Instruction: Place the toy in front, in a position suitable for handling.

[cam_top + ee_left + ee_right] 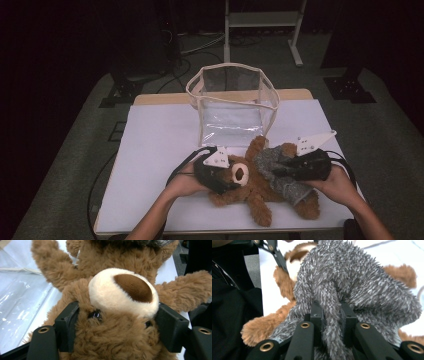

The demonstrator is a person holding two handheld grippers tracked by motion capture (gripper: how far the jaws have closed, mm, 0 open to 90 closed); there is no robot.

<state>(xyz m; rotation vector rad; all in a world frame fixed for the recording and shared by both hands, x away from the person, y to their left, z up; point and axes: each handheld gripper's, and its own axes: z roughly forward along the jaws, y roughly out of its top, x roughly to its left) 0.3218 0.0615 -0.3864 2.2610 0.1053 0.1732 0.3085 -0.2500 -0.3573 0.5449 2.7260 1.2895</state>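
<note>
Left gripper [226,182] sits at the head of a brown teddy bear [250,187], which lies on its back on the white counter [155,150], near the front edge. In the left gripper view, the two black jaws stand on either side of the bear's head [110,340], pressing into the fur just below the cream muzzle [122,293]: clamped on the head, pinning it down.

Centre: the bear's arms and legs are splayed out. A grey fuzzy garment [280,172], sweater-like, covers its torso and bunches toward the right.

Right gripper [280,170] comes in from the right side of the bear. In the right gripper view, its jaws are nearly together with a fold of the grey fabric [329,322] pinched between them; clamped on the garment.

Behind, well apart from the bear, a clear plastic bag with cream trim [232,102] stands open at the top on the counter.

Judgement: the step in hand is working the garment on the bear, one gripper anchoring, the other tugging cloth. Whether it goes on or comes off cannot be told from this moment.

Next move calls for a steady pull along the bear's body with the right gripper while the left keeps the head fixed. Risk: the fabric slips from the pinch, or the whole bear drags across the counter.
</note>
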